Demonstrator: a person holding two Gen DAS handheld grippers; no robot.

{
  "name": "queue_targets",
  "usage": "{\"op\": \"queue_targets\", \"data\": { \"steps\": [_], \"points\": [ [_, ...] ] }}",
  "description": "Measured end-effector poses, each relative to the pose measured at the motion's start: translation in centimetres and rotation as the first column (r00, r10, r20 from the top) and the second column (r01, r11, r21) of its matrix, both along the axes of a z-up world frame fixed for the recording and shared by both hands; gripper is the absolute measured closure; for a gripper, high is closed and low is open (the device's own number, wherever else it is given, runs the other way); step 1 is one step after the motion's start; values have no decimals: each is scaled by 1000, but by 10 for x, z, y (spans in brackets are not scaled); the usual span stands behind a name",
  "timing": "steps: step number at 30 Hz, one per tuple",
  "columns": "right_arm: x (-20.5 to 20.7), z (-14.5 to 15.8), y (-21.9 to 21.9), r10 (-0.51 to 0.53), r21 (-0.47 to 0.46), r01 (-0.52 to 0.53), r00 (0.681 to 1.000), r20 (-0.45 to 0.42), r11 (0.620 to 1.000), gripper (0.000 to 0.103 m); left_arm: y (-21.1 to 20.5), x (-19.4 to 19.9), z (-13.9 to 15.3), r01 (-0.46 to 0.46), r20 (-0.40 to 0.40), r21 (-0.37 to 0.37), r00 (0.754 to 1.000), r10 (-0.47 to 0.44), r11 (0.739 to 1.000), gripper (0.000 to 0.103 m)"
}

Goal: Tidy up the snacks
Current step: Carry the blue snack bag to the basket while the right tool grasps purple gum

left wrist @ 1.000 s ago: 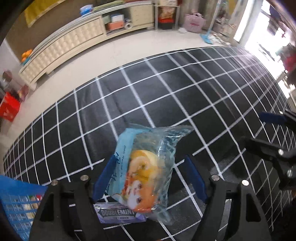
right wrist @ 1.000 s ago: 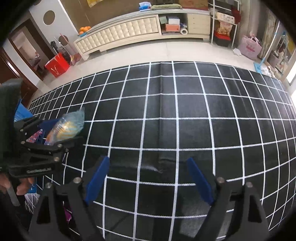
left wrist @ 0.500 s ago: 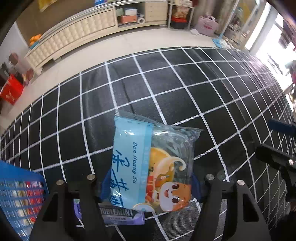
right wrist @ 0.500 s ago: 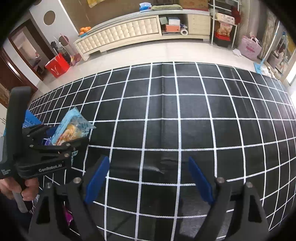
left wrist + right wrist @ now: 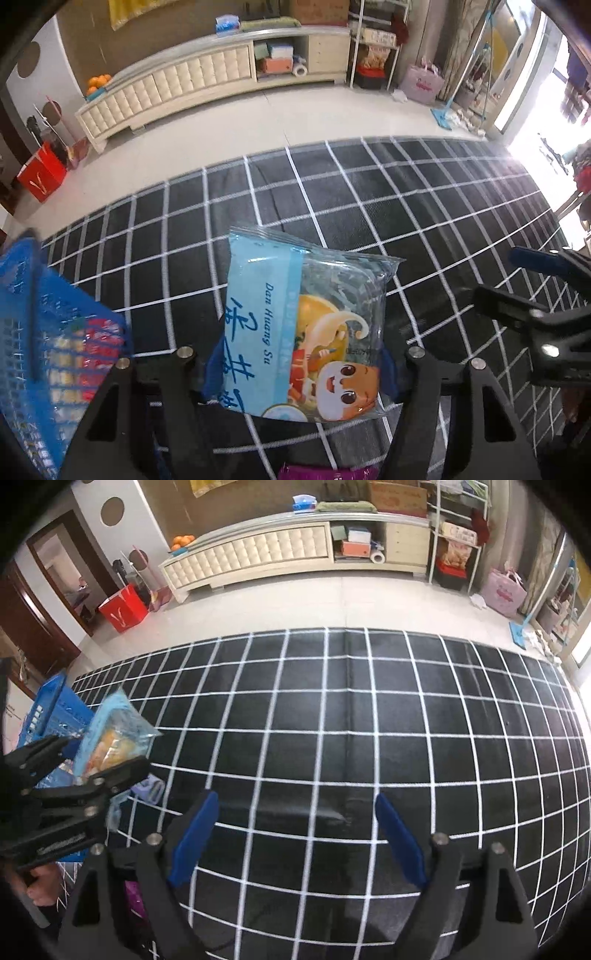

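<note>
A light-blue snack packet (image 5: 303, 332) with a cartoon figure hangs above the black checked mat, and my left gripper (image 5: 301, 373) is shut on its lower sides. In the right wrist view the same packet (image 5: 110, 738) and left gripper (image 5: 92, 771) appear at far left, with a hand below them. A blue mesh basket (image 5: 55, 332) holding several small packs stands left of the packet; its rim (image 5: 55, 709) lies behind it. My right gripper (image 5: 295, 805) is open over bare mat, nothing between its blue pads (image 5: 192, 842). It also shows at the right (image 5: 495, 275).
A lavender gum pack (image 5: 149, 790) and a purple wrapper (image 5: 325, 472) lie on the mat (image 5: 351, 720) beneath the left gripper. Beyond the mat's far edge are pale floor tiles, a long cream cabinet (image 5: 258, 554), a red bag (image 5: 123, 609) and a pink bag (image 5: 506, 590).
The left jaws closed onto the snack packet and raised it off the mat. The blue basket has come further into the left wrist view. The right gripper stayed open and rose slightly.
</note>
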State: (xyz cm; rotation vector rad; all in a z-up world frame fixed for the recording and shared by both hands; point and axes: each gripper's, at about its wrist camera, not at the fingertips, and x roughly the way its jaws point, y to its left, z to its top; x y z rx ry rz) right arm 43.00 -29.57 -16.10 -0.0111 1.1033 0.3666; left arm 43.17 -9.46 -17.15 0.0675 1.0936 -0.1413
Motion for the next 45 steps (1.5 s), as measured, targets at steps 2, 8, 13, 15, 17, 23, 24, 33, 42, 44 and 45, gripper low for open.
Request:
{"op": "queue_targets", "data": {
  "steps": [2, 8, 13, 15, 17, 23, 24, 33, 42, 44, 45],
  "points": [
    [-2, 5, 7, 12, -1, -12, 1000, 9, 1000, 14, 3, -11, 17, -5, 41, -1, 999, 5, 1000, 40],
    [-11, 21, 27, 61, 28, -62, 997, 35, 998, 14, 19, -41, 63, -48, 122, -21, 991, 50, 999, 40],
    [-25, 40, 47, 93, 61, -98, 992, 83, 993, 14, 46, -64, 97, -90, 193, -17, 977, 92, 996, 40],
    [-30, 47, 59, 121, 52, -126, 988, 97, 991, 14, 58, -74, 110, -101, 219, -16, 970, 102, 995, 40],
    [-33, 49, 73, 151, 33, -155, 983, 102, 987, 14, 70, -81, 120, -112, 233, -12, 966, 112, 994, 40],
    [-33, 38, 120, 221, -11, -221, 971, 92, 975, 14, 112, -97, 120, -173, 243, 26, 956, 162, 985, 40],
    [-34, 35, 130, 235, -19, -234, 969, 81, 972, 14, 123, -100, 115, -205, 242, 49, 952, 188, 977, 40],
    [-33, -21, 197, 357, -135, -355, 934, -13, 925, 14, 192, -105, 77, -308, 198, 108, 938, 284, 945, 40],
    [-7, -65, 208, 352, -196, -365, 931, -100, 910, 14, 216, -69, 41, -270, 120, 110, 959, 257, 957, 40],
    [-6, -71, 211, 359, -215, -373, 928, -101, 903, 14, 214, -64, 33, -256, 106, 119, 964, 244, 959, 40],
    [-8, -72, 210, 369, -216, -383, 924, -101, 898, 14, 214, -61, 28, -255, 94, 124, 965, 245, 959, 40]
  ]
}}
